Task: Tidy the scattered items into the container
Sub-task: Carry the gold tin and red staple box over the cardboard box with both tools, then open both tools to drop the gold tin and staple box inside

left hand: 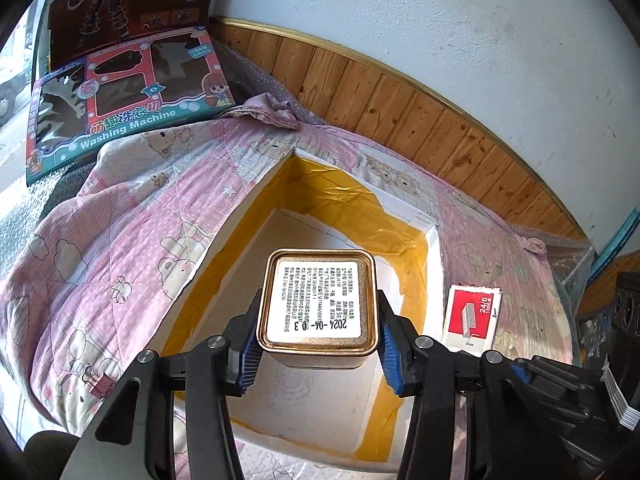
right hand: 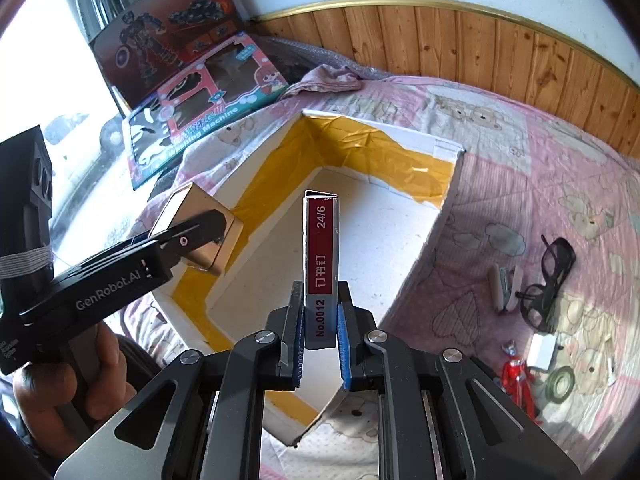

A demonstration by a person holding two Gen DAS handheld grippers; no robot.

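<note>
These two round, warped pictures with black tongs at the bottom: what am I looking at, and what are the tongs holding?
No robot here: a person holds a black two-finger gripper in each hand, and each gripper carries a wide-angle camera looking along its fingers. One picture comes from the left gripper, clamped on a square gold tin with a white printed label. The other comes from the right gripper, clamped on a thin red and white staple box. Both hang over an open white box lined with yellow tape that sits on a pink bear-print quilt. Still on the quilt lie black glasses, a stapler and a red toy figure.
</note>
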